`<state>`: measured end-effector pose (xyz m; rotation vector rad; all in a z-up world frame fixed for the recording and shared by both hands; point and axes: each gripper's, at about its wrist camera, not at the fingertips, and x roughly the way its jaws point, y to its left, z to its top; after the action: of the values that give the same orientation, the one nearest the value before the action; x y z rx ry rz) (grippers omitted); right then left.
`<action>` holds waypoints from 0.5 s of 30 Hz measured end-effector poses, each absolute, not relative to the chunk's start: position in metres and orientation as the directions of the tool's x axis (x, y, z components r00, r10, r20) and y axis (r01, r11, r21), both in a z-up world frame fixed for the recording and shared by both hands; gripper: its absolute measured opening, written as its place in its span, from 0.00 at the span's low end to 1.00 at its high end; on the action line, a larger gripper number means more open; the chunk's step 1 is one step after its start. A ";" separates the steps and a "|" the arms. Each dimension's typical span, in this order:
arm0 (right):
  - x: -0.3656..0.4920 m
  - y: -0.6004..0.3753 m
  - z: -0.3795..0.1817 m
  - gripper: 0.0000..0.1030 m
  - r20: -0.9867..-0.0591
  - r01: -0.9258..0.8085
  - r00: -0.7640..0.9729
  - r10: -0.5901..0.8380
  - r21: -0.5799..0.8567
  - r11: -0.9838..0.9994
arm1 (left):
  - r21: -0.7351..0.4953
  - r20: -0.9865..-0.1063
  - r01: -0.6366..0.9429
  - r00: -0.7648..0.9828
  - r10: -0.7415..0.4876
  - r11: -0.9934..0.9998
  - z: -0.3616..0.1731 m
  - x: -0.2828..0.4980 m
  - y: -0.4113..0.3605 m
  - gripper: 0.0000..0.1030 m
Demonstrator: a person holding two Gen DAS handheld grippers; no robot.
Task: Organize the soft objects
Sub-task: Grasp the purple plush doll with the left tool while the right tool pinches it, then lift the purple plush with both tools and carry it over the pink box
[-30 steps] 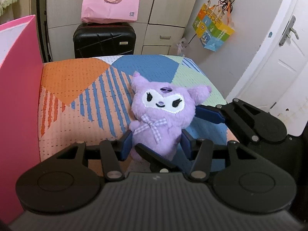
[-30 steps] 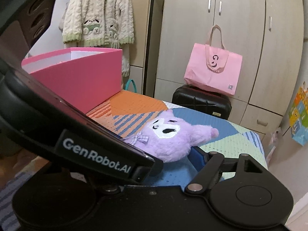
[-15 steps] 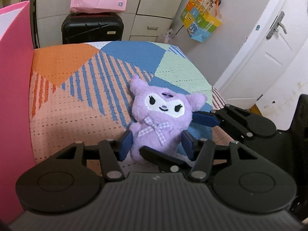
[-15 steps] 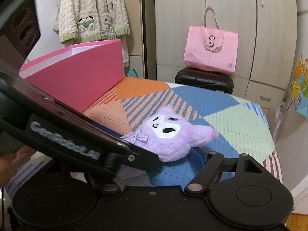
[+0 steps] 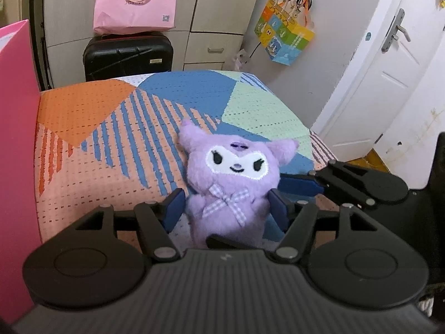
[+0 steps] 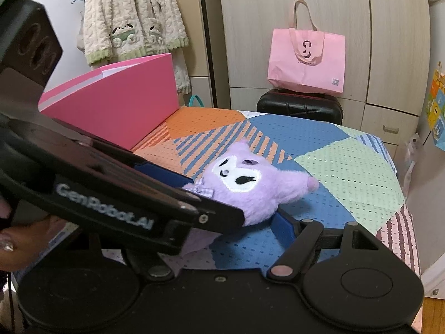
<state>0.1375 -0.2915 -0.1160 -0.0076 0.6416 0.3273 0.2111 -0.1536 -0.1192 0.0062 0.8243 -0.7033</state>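
Note:
A purple plush toy (image 5: 233, 181) with a white face and a checked bow sits between the blue pads of my left gripper (image 5: 226, 208), which is shut on its body and holds it over the patterned bed cover (image 5: 111, 128). The plush also shows in the right wrist view (image 6: 250, 189). My right gripper (image 6: 236, 208) is next to the plush's head; only its right blue pad (image 6: 283, 225) shows, the left one is hidden behind the left gripper's body (image 6: 111, 194). In the left wrist view the right gripper's finger (image 5: 300, 185) lies just right of the plush.
A pink open box (image 6: 122, 105) stands at the bed's left; its wall fills the left edge of the left wrist view (image 5: 16, 139). A black suitcase (image 5: 128, 55) with a pink tote bag (image 5: 136, 2) stands beyond the bed. A white door (image 5: 389, 83) is at right.
The left gripper's pads have closed in onto the plush's body, and the plush sits more upright and higher. Both views have shifted slightly over the bed.

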 end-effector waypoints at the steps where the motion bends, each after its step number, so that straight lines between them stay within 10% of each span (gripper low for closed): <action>1: 0.137 -0.292 -0.116 0.78 -0.588 -0.302 0.752 0.298 0.095 0.949 | -0.255 -0.667 0.579 0.475 -0.575 0.775 -0.120 0.211 -0.154 0.63; 15: 0.132 -0.289 -0.113 0.51 -0.576 -0.264 0.758 0.304 0.155 0.952 | -0.206 -0.669 0.558 0.519 -0.531 0.804 -0.117 0.192 -0.156 0.51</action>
<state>0.1316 -0.2894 -0.1125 0.0650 0.6389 0.3100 0.1921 -0.1564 -0.1166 0.0363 0.7896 -0.6532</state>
